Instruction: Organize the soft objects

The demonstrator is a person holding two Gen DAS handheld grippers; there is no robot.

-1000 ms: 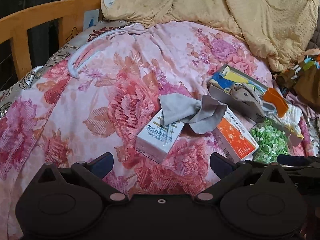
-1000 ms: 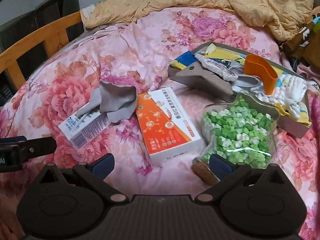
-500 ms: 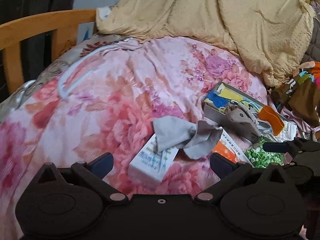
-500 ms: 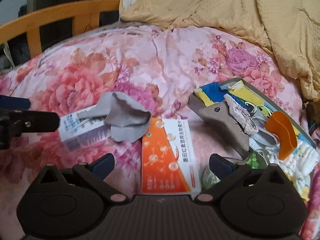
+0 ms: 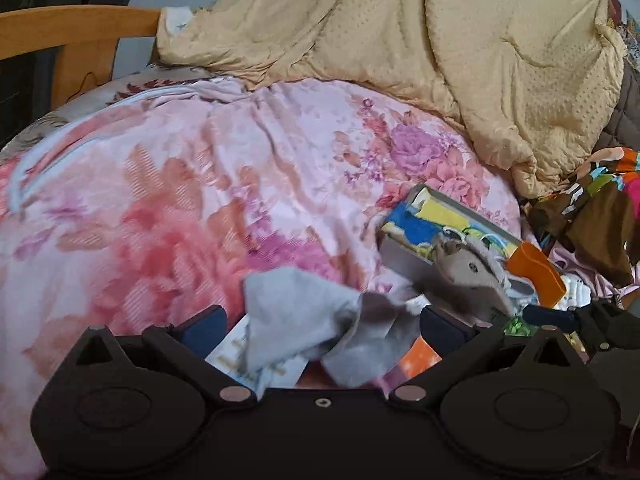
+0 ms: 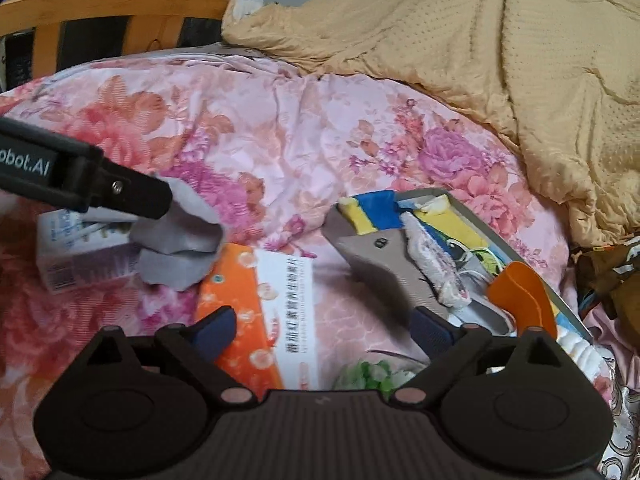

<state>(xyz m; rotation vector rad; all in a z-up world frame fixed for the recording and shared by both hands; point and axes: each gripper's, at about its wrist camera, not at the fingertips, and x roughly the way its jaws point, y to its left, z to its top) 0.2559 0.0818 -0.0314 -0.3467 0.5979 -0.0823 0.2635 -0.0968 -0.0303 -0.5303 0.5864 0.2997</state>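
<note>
Pink floral bedding (image 5: 168, 184) fills most of both views and carries every item. Tan quilt (image 5: 440, 52), heaped, occupies the upper right of each frame; a wooden bed rail (image 5: 72, 32) crosses the upper left.

Shallow grey box (image 6: 452, 200), right of centre in the right wrist view, holds blue and yellow cloth, a beige soft piece (image 6: 384, 264) draped over its near edge, a fuzzy pale strip and an orange plastic piece (image 6: 520, 296). Orange-and-white carton (image 6: 264, 312) lies flat at lower centre of that view, just beside the box. White carton (image 6: 76, 256) lies at left centre, partly under the grey cloth (image 6: 180, 248). Jar of green bits (image 6: 372, 372) shows at the bottom edge, mostly hidden.

Left claw (image 5: 320, 326), bottom of the left wrist view: jaws spread wide, holding nothing, with the grey cloth (image 5: 304, 320) lying between its fingers and draped over the white carton and onto the orange one. From the right wrist view one left finger (image 6: 132, 196) reaches the cloth's upper edge; contact cannot be told.

Right claw (image 6: 324, 330), bottom of its own view: jaws apart, empty, above the orange-and-white carton.
</note>
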